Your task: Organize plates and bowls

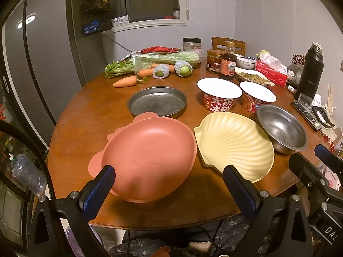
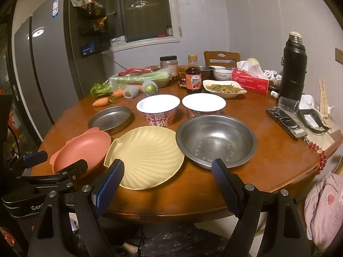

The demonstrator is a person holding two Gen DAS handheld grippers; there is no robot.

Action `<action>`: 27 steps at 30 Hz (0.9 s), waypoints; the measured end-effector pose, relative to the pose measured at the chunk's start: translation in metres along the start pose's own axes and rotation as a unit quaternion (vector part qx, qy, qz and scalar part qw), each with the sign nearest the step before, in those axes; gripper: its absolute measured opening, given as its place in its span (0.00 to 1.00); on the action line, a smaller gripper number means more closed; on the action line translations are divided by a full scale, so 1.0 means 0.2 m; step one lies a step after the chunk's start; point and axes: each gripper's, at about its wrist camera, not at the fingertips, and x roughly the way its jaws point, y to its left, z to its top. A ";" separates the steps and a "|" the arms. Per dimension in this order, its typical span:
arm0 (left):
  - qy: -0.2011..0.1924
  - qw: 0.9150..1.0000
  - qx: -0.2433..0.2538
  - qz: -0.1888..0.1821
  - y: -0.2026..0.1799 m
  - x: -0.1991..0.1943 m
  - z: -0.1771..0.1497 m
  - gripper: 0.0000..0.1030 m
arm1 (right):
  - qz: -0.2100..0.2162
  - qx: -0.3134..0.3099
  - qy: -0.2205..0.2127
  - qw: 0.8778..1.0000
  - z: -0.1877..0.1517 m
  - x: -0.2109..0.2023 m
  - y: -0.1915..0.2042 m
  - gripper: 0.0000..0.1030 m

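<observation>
Two claws, left (image 1: pixel 168 189) and right (image 2: pixel 166 184), both spread apart; shell plate (image 2: pixel 148 157) hinge end leftward.

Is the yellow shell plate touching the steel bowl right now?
Cannot tell. In both wrist views the yellow shell plate and steel bowl meet edge to edge with no table showing between, but overlap could hide a gap.
</observation>
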 end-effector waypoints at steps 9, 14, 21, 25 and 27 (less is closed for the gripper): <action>-0.002 1.000 0.002 -0.002 0.00 -0.01 0.00 0.98 | 0.002 0.000 -0.001 1.000 0.01 0.00 0.00 0.82; -0.004 1.000 0.003 -0.002 0.01 -0.02 0.01 0.98 | 0.002 -0.002 -0.001 1.000 0.01 0.00 0.00 0.82; -0.004 1.000 0.002 -0.004 0.01 -0.02 0.01 0.98 | 0.002 -0.005 0.000 1.000 0.01 0.00 0.00 0.82; -0.004 1.000 0.001 -0.006 0.02 -0.02 0.02 0.98 | -0.001 -0.007 -0.002 1.000 0.01 0.00 0.00 0.82; -0.006 1.000 -0.002 -0.006 0.03 -0.02 0.02 0.98 | -0.002 -0.010 -0.002 1.000 0.01 0.00 0.01 0.82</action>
